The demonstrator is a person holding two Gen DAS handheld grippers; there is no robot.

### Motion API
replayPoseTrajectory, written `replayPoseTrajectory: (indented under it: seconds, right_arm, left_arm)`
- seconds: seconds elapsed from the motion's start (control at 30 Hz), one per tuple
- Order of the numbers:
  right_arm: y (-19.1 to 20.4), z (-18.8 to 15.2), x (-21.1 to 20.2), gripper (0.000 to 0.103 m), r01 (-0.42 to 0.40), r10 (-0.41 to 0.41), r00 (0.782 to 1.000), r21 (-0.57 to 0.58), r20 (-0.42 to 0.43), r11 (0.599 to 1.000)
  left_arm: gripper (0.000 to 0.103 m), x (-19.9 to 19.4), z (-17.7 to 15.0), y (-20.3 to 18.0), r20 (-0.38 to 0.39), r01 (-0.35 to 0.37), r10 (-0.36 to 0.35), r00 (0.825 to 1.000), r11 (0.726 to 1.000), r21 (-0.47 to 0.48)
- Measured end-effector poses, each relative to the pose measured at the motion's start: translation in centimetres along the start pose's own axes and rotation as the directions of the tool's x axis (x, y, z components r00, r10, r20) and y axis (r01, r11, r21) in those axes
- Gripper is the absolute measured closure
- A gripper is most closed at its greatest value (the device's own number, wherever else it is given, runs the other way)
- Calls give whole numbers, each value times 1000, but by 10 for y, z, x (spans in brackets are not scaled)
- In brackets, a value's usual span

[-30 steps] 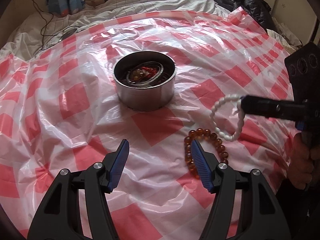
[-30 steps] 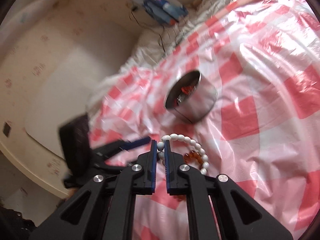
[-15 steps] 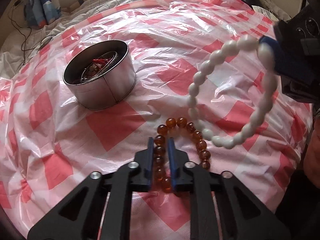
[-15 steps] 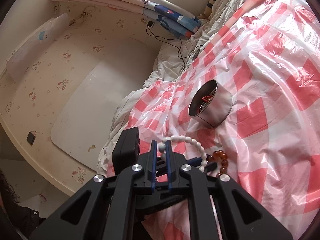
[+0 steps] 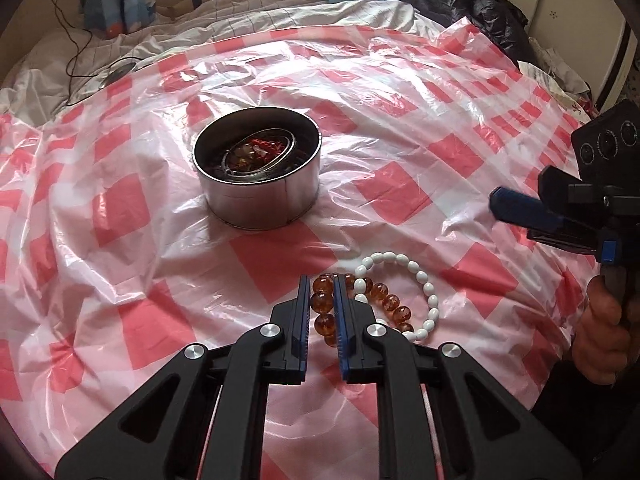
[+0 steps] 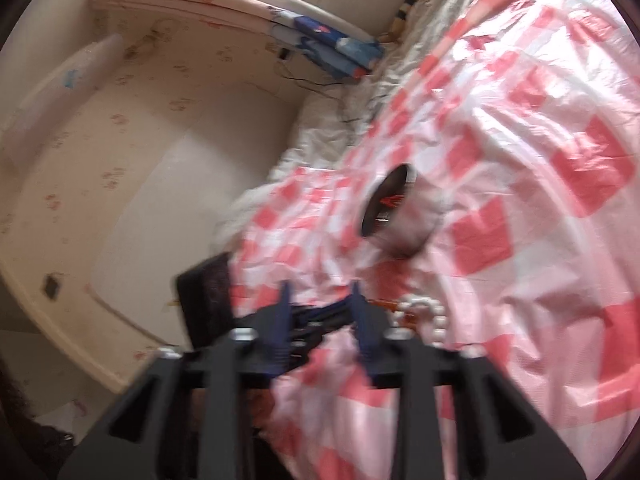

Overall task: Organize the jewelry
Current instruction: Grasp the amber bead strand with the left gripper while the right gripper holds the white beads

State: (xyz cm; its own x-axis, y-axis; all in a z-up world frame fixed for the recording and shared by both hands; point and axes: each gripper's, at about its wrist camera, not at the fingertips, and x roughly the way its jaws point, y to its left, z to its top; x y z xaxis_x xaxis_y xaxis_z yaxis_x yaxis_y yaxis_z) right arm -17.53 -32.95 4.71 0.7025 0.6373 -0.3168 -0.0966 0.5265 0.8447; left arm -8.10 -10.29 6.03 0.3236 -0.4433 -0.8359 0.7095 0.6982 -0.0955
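My left gripper (image 5: 321, 312) pinches the amber bracelet (image 5: 362, 304); the right gripper (image 6: 320, 312) gapes empty. Lifting may drag the overlapping white bracelet (image 5: 416, 296) or miss the tin (image 5: 258, 178).

Home bedroom: rumpled bed sheets (image 5: 256, 20)
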Motion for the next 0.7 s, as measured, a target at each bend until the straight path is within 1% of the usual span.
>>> replayPoseTrajectory:
  seconds: [0.03,0.07,0.1,0.13,0.17,0.2,0.27,0.33,0.4,0.47,0.53,0.57,0.6,0.67,0.7]
  right_arm:
    - [0,0,5,56,57,-57,998,-10,-23,998]
    - [0,-1,10,56,96,-97,994,-27,-51,995]
    - [3,-2,18,56,145,-149,985,-59,-83,988]
    - [7,-3,26,56,187,-199,973,-106,-114,977]
    - [12,-5,35,56,232,-257,956,-170,-142,958]
    - [18,-9,46,56,278,-322,932,-244,-167,929]
    - [24,-16,64,56,308,-387,897,-328,-211,893]
    - [27,-23,79,56,332,-442,867,-398,-228,855]
    - [29,-26,91,56,354,-491,843,-458,-222,815]
    - [28,-25,101,56,373,-522,825,-486,-216,790]
    - [27,-24,113,56,412,-575,794,-523,-196,746]
    - [28,-26,118,56,418,-592,784,-545,-188,727]
    - [30,-27,125,56,426,-613,771,-577,-173,697]
    - [36,-39,135,57,439,-672,730,-665,-129,604]
    - [39,-46,140,64,440,-698,709,-710,-101,550]
  left_arm:
    - [93,-1,0,3,-1,-7,7,1000,1000,-5]
    - [93,-3,0,6,1,-15,15,1000,1000,-12]
    - [93,-5,0,11,4,-23,24,1000,1000,-20]
    - [93,-7,-1,14,7,-29,29,1000,999,-30]
    - [93,-9,-1,20,10,-34,35,999,998,-45]
    - [93,-10,-1,24,11,-39,40,999,998,-56]
    - [93,-11,-4,33,2,-46,46,999,996,-76]
    - [93,-8,-8,40,-17,-59,58,998,995,-84]
    - [93,-5,-12,44,-33,-66,63,997,994,-85]
    - [93,-4,-15,45,-40,-68,64,997,994,-82]
    - [92,-3,-17,46,-45,-69,66,997,994,-81]
    - [92,-3,-18,46,-46,-70,66,997,994,-80]
    - [92,-2,-18,46,-46,-69,66,997,994,-81]
    - [92,-1,-17,46,-49,-72,68,996,994,-77]
    - [92,-1,-17,45,-50,-73,69,996,994,-75]
